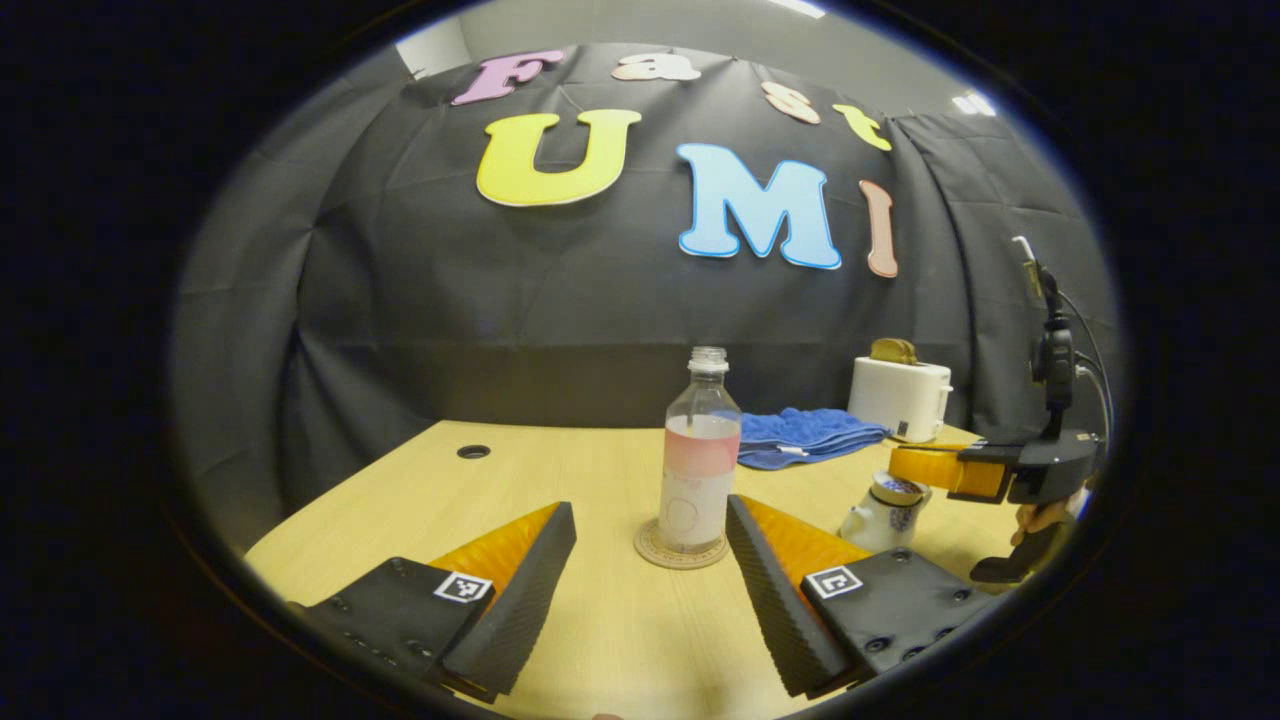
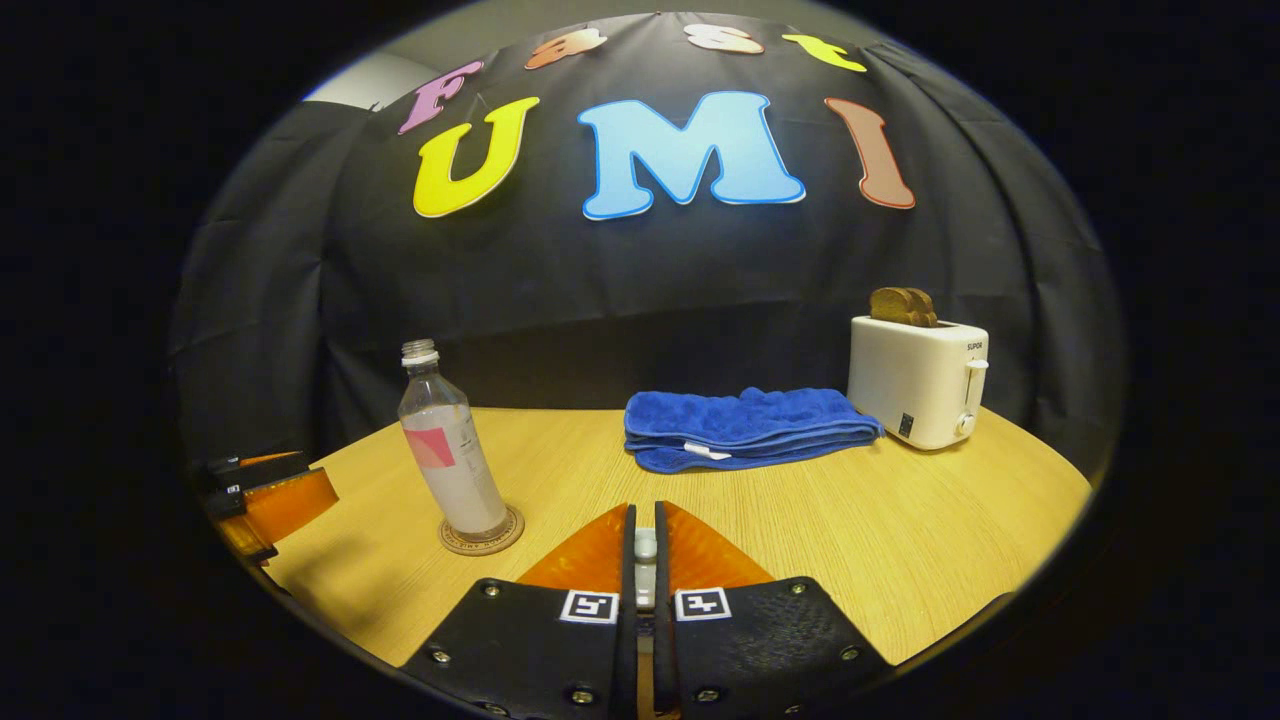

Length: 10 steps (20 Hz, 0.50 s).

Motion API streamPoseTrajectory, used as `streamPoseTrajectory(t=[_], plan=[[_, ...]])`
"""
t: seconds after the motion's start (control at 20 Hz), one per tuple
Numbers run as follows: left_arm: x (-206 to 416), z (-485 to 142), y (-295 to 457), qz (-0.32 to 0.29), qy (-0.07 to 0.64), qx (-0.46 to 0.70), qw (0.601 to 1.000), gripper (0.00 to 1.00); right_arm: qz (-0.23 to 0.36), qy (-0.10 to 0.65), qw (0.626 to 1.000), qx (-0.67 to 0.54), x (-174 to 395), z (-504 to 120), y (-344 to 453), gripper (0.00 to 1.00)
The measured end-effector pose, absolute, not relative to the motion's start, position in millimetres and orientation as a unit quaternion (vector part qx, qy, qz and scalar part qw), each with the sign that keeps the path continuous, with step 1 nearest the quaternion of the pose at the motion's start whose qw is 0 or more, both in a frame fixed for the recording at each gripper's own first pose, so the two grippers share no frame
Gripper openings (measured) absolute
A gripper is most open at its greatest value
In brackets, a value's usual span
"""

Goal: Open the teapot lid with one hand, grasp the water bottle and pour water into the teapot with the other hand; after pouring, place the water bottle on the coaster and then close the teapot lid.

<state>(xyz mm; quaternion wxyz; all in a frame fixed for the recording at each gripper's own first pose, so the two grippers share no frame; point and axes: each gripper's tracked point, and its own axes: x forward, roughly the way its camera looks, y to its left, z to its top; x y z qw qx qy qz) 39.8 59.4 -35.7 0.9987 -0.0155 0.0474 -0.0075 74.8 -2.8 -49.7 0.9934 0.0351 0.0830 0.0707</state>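
Note:
An uncapped clear water bottle (image 1: 698,470) (image 2: 450,460) with a pink label stands upright on a round coaster (image 1: 648,548) (image 2: 512,528) in mid-table. My left gripper (image 1: 650,508) is open just short of it, one finger on each side, touching nothing. In the right gripper view it (image 2: 270,500) shows at the far left. A small white teapot (image 1: 872,522) sits to the right of the bottle. My right gripper (image 1: 925,468) (image 2: 643,515), held by a hand, hovers right over its lid (image 1: 897,488). Its fingers are shut on a small white knob (image 2: 646,545).
A folded blue towel (image 1: 800,435) (image 2: 745,425) lies at the back of the wooden table (image 1: 560,470). A white toaster (image 1: 898,395) (image 2: 915,380) with bread in it stands at the back right. A cable hole (image 1: 473,451) is at the far left.

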Motion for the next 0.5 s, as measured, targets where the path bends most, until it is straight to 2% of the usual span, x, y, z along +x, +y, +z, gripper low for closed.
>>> streamPoseTrajectory(t=[0.5], plan=[[35.8, -33.6, 58.6, -0.004, 0.042, -0.02, 0.999, 1.0, 0.065, 0.085, 0.994, 0.034, 76.3, -54.9, -4.5, 0.06]])
